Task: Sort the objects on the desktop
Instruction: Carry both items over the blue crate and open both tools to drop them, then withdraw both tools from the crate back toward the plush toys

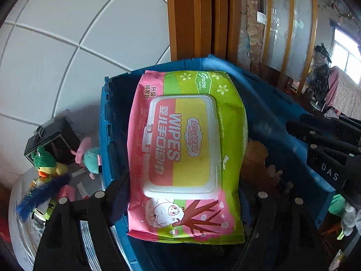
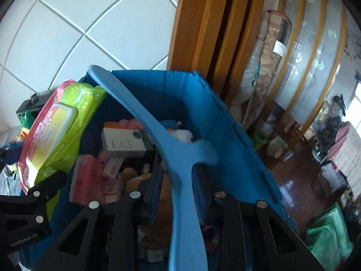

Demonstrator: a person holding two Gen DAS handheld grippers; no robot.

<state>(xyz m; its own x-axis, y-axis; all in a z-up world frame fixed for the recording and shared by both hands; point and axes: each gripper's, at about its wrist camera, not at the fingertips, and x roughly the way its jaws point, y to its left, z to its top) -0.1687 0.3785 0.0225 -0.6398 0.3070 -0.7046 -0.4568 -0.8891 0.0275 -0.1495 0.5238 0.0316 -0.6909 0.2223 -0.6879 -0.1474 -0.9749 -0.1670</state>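
Two grippers are seen above a blue plastic crate set before a white tiled wall and wooden door frame. A soft, glossy wipes pack with a rigid lid is pinched by the left gripper over the crate's left rim. A curved blue shoehorn is clamped by the right gripper over the crate's cluttered interior. Plush toys are crowded left of the crate.

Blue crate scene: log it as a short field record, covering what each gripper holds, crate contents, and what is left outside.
left gripper: shut on wipes pack, above blue crate
right gripper: shut on blue hanger, over crate
crate contents: white box, pink packs
outside crate: frog-hat duck plush, black box
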